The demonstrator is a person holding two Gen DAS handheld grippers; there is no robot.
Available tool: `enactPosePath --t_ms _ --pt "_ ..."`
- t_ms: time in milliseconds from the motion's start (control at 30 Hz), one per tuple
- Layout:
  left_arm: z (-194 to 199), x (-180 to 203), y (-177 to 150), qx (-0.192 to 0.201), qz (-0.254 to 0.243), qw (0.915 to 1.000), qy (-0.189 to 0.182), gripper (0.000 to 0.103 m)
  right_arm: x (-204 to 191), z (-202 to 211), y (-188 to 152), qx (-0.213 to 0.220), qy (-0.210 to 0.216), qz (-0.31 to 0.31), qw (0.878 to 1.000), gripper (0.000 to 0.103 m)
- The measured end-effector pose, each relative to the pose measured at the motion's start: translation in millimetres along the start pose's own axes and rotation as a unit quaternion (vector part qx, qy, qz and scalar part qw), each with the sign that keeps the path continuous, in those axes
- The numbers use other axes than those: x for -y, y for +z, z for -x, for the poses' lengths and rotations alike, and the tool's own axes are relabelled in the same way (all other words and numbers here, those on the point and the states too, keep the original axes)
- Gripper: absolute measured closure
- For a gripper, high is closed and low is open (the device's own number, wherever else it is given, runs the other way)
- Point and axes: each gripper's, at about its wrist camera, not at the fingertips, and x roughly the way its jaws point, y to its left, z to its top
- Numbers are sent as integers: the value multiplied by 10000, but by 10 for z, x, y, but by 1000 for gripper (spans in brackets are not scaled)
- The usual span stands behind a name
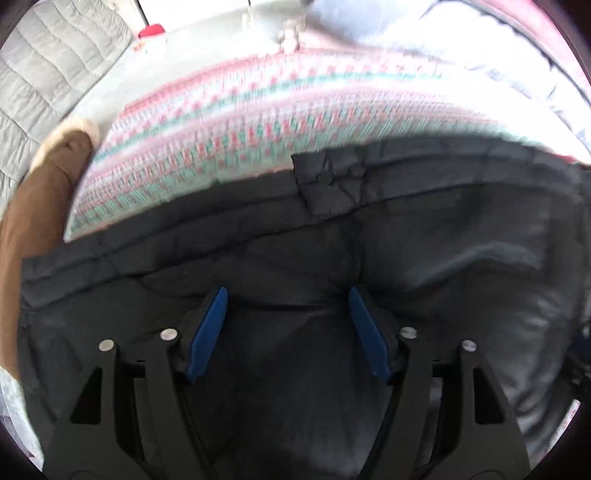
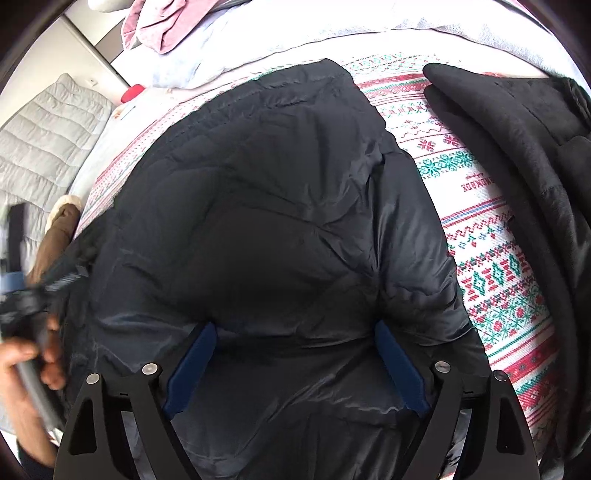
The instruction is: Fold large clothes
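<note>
A black puffer jacket (image 2: 258,206), shiny and quilted into soft crumpled panels, lies across a patterned blanket (image 2: 491,258) that covers the bed. The blanket is knitted-looking, white with bands of red and green snowflake and diamond motifs. The jacket spreads from the near edge of the bed toward its middle.

At the bed's right edge lies a second dark garment (image 2: 517,140), matte and fleecy. Toward the far left corner sit a pink cloth (image 2: 162,26) and a small red object (image 2: 133,92) (too small to identify). A brown fleece-lined item (image 1: 44,184) rests at the left edge.

The left gripper (image 1: 288,291) points low over the jacket, its blue fingers (image 1: 210,332) spread apart with fabric between them. The right gripper (image 2: 295,328) hovers likewise, fingers (image 2: 192,365) wide apart over the jacket's bulge. A bare hand (image 2: 26,373) at the left edge holds a handle.
</note>
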Motion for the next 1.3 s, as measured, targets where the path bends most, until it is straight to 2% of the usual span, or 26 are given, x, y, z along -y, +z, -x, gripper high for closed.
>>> enactPosePath --t_ms 100,233,333,433,533,600,800,933,1000,1133,1300 --pt "-41 -51 -4 -16 208 9998 -54 32 -20 -22 13 2 -30 1 10000 10" --pt "68 -109 14 -26 203 9996 -178 32 -63 -53 8 14 -124 51 9999 4" --pt "351 -277 -110 175 498 9977 -429 32 -63 -42 13 16 -126 41 9999 4" --pt "637 -197 -371 326 333 9970 -619 32 -52 -35 21 6 -83 41 10000 4" --pt "750 47 -628 362 -125 9981 -492 32 -69 -38 17 7 -68 57 10000 4" --pt "638 188 -732 316 -353 9988 -137 31 -64 -37 10 9 -63 54 10000 4" --pt "493 194 -767 284 -220 9993 -113 29 19 140 -84 145 31 -67 9999 4" --pt "497 161 -770 316 -284 9989 -173 29 205 509 -232 496 528 -345 9968 4" --pt "502 152 -768 308 -289 9989 -205 29 319 660 -325 540 759 -418 9948 4" --pt "492 161 -769 311 -262 9989 -213 29 649 849 -532 602 838 -652 9925 4" --pt "486 173 -768 318 -217 9991 -199 29 1156 870 -819 434 1138 -1412 9825 4"
